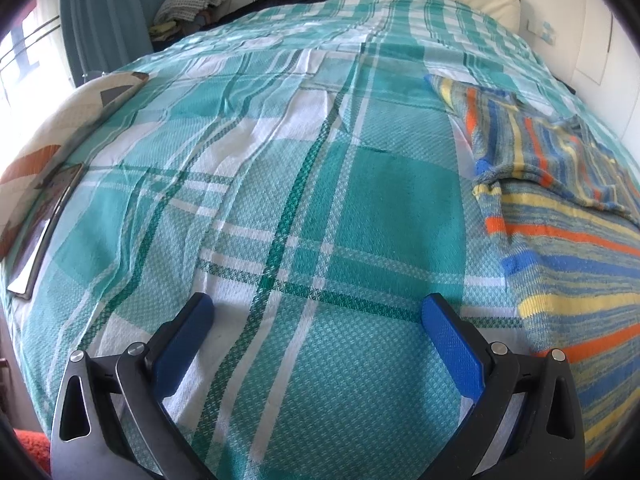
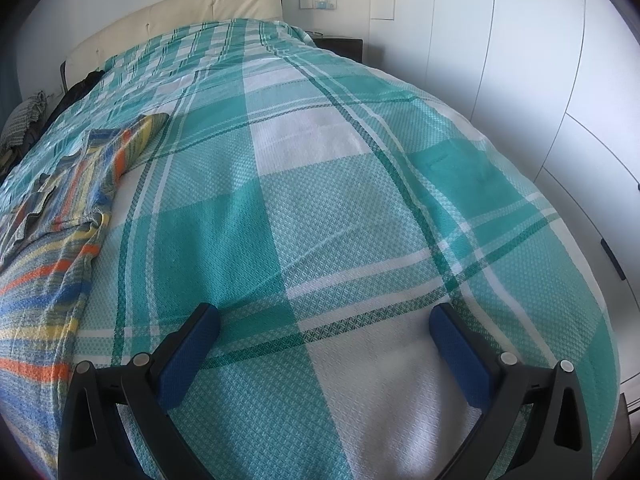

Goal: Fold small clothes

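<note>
Both grippers hover fingers spread, holding nothing, over the teal plaid bedspread [image 1: 280,200]: left gripper [image 1: 316,312] has the striped garment [image 1: 560,220] at right edge of frame (clear of its fingers), right gripper [image 2: 326,320] sees it at left edge [image 2: 52,220].

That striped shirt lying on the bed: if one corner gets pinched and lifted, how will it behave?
The striped shirt would probably droop and hang, since it already lies rumpled with soft creases. It looks like thin knit cloth, so likely light. It may drag rather than slide on the textured checked bedspread.
</note>
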A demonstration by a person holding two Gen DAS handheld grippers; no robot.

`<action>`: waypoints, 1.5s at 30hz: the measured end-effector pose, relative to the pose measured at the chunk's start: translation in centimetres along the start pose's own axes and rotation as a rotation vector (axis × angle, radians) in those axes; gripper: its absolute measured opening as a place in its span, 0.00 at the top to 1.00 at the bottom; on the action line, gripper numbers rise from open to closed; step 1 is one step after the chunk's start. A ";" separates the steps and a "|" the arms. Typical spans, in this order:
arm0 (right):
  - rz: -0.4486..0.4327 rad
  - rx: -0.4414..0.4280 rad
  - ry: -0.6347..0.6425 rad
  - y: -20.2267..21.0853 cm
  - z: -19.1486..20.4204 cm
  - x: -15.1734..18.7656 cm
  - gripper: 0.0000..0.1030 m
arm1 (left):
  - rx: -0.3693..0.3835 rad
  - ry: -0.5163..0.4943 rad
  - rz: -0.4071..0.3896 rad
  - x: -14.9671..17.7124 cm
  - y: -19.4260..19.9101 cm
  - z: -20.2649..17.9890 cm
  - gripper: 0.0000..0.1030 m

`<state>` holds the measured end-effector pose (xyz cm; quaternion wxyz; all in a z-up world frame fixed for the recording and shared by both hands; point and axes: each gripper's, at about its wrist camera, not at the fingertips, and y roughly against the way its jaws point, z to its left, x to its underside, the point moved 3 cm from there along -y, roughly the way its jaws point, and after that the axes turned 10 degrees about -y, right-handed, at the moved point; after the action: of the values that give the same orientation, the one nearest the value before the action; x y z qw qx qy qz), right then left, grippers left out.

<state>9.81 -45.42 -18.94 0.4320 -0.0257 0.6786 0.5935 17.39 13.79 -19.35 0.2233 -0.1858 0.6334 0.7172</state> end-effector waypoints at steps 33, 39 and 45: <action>0.010 0.011 -0.002 -0.5 0.2 -0.3 0.00 | -0.025 0.001 0.048 -0.7 -0.4 -0.5 0.00; 0.011 0.008 -0.004 -0.5 0.2 -0.3 0.00 | 0.080 0.034 -0.024 -2.3 0.0 0.5 0.00; 0.010 0.008 -0.006 -0.6 0.2 -0.3 0.00 | 0.018 -0.031 0.008 -2.5 -1.5 -0.5 0.00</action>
<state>10.43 -45.62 -19.24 0.4310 -0.0186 0.6798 0.5931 20.24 13.24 -19.27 0.2319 -0.1703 0.6371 0.7150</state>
